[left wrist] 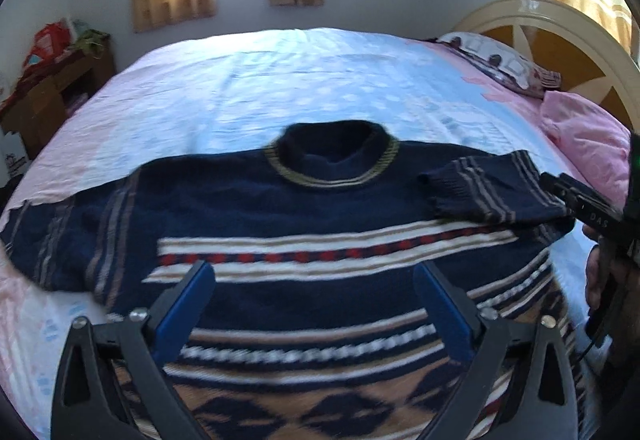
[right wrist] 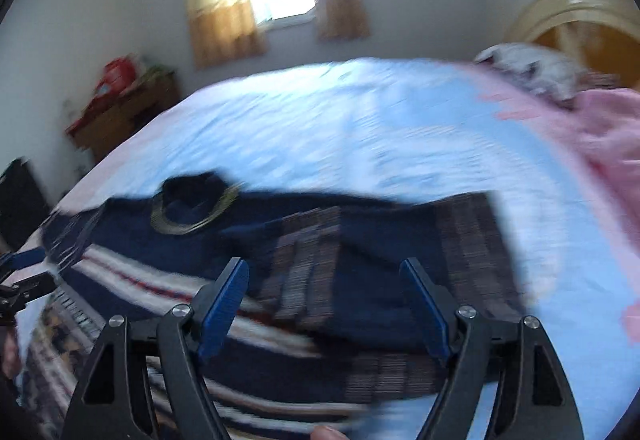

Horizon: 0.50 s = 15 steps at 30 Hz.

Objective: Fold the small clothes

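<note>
Thick knitted wool on the sweater (left wrist: 280, 208), matt and ribbed at the collar and cuff. Thin, smooth woven cotton on the bedsheet (left wrist: 248, 80), faintly creased. Glossy painted wood on the headboard (left wrist: 560, 28). Matt black plastic on the left gripper (left wrist: 314, 304) arms, with ridged blue rubbery pads (left wrist: 188, 312) and shiny metal screws (left wrist: 139, 315).

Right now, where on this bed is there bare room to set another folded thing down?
Free: the blue sheet beyond the sweater collar, up to the window wall. Crowded: pillow and pink blanket by the headboard; the sweater fills the near edge.
</note>
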Tool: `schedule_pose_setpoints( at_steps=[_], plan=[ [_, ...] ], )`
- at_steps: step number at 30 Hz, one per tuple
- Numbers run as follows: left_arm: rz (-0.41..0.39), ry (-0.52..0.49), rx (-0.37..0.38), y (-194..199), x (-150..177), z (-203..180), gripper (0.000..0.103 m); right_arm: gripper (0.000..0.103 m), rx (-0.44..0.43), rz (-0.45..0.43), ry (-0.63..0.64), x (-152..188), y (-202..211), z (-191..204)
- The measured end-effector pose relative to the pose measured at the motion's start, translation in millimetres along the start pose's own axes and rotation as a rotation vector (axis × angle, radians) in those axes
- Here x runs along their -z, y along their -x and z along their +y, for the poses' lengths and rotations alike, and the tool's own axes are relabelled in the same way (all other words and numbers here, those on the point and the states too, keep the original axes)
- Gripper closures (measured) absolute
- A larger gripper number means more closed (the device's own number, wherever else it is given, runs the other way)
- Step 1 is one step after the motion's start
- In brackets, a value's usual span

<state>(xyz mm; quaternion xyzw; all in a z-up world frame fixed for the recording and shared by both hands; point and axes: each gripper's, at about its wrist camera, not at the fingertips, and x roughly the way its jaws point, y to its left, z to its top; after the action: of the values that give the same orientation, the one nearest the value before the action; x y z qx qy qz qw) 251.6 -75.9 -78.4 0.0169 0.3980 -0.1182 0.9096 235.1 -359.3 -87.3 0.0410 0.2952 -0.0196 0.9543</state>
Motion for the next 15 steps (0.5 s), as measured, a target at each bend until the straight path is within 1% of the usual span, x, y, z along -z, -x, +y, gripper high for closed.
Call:
schedule_pose_setpoints(
  at_steps=[2,3,4,6,8,10,11,13,14,15],
  plan=[
    [0.001,-0.019,0.016,-7.1,-7.6,-18.1,0.005,0.025,0.123,-0.049,-0.037,2.7,5.1,-18.2],
    [0.000,-0.033,0.024,-11.7,-11.8,-28.9,0.008,0.025,0.184,-0.072,-0.057,4.5,7.7,-26.1],
    [-0.001,-0.040,0.033,-15.6,-14.8,-36.2,0.009,0.025,0.210,-0.096,-0.076,6.2,10.5,-33.4],
    [0.011,-0.045,0.057,-27.4,-20.8,-51.3,0.014,0.025,0.217,-0.127,-0.110,9.1,13.4,-44.9],
    [0.025,-0.042,0.079,-42.4,-27.3,-66.1,0.016,0.025,0.215,-0.136,-0.111,11.6,12.4,-47.5],
    [0.047,-0.029,0.091,-60.3,-34.8,-77.7,0.024,0.025,0.225,-0.149,-0.108,12.5,11.2,-49.2],
    [0.054,-0.023,0.095,-69.1,-37.9,-83.1,0.029,0.025,0.226,-0.154,-0.111,13.2,11.2,-49.1],
    [0.081,-0.013,0.111,-85.7,-42.9,-92.1,0.031,0.025,0.220,-0.165,-0.115,13.6,13.1,-49.9],
    [0.092,0.000,0.122,-94.5,-44.6,-95.9,0.035,0.025,0.216,-0.172,-0.117,13.6,14.5,-50.2],
    [0.104,0.015,0.136,-103.9,-46.0,-99.6,0.037,0.025,0.217,-0.178,-0.122,14.0,16.6,-52.1]
  ],
)
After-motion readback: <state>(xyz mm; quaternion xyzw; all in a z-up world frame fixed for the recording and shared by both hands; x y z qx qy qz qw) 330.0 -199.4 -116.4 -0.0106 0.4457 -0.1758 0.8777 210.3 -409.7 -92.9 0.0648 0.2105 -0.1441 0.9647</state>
